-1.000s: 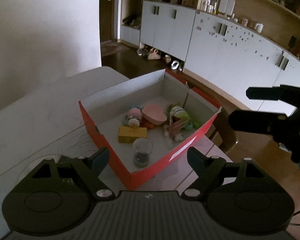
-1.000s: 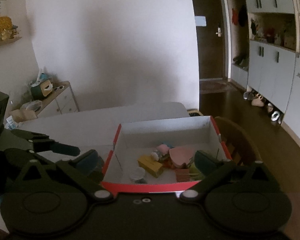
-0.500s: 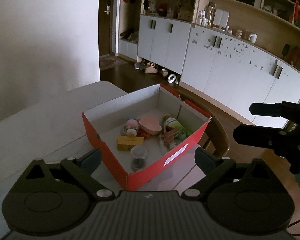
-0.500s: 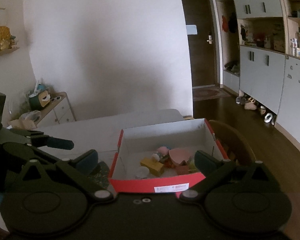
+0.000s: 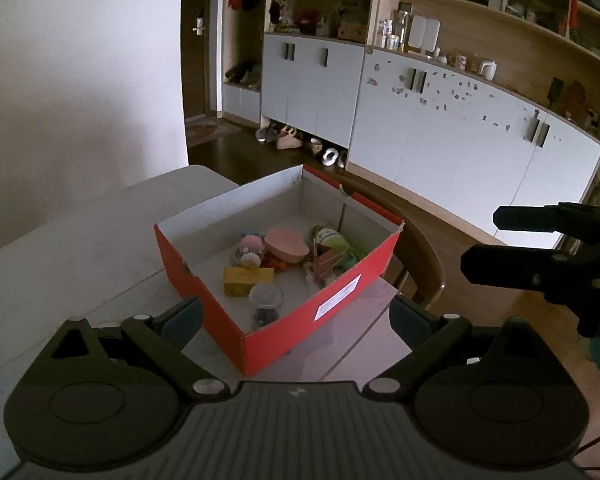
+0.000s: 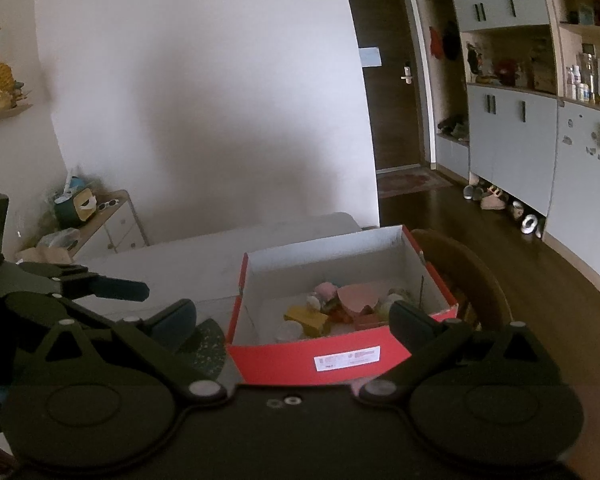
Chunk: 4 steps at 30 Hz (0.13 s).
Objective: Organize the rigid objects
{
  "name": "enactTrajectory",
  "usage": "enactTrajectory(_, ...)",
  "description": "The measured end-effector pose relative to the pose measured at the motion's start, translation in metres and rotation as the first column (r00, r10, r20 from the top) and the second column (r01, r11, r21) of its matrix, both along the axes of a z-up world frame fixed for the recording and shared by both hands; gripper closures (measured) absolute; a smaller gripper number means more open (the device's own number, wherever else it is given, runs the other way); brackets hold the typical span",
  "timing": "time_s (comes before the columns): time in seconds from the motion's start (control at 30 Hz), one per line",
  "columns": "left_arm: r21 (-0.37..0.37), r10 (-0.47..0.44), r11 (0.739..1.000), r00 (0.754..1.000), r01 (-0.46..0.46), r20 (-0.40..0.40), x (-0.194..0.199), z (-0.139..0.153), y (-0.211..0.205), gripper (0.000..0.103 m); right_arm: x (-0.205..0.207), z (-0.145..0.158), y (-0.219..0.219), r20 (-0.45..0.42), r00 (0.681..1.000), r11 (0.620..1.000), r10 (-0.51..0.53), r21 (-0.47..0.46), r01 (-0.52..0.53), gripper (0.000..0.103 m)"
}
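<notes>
1. Red box (image 5: 300, 332) sits on the pale surface (image 5: 60, 248), just ahead of and below both tools, at the surface's edge next to a wooden chair (image 5: 420, 248). Its top is open, so items can drop straight in.
2. Inside, clustered toward the far half of the box: pink heart-shaped dish (image 5: 286, 245), yellow block (image 5: 247, 280), clear round-topped jar (image 5: 265, 300) nearest the left tool, green-labelled bottle (image 5: 332, 240) lying on its side. All loose, touching or nearly so. Judged: the gathering looks largely done.
3. Left tool (image 5: 296, 316): fingers spread wide, nothing between them, hanging above the box's near corner. Empty and raised, so probably between steps.
4. Right tool (image 6: 292, 320): also spread wide and empty, box's labelled long side straight ahead.
5. Left view only: right tool off to the right, out over the floor; wall of white cabinets (image 5: 460, 136) behind; the jar's dark contents.
6. Right view only: a dark speckled flat piece (image 6: 204, 344) on the surface, left of the box, beside the left finger; identity unclear. If rigid, possibly the last thing to be boxed. Also a small cabinet (image 6: 108, 220) against the wall.
</notes>
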<state>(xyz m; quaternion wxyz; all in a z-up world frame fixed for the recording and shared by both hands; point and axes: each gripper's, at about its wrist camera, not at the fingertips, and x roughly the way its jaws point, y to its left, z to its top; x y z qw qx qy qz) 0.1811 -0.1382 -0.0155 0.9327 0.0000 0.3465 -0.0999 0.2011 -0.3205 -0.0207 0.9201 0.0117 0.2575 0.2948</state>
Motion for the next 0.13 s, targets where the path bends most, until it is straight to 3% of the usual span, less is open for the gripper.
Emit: enactTrajectory(0.13,-0.001,0.002,1.0,1.0,-0.002,0.001,-0.0006,0.0005,0.0005,0.003,-0.0036,-0.0016,0.0012,-0.006,1.0,1.0,-0.01,0.001,0.01,0.0)
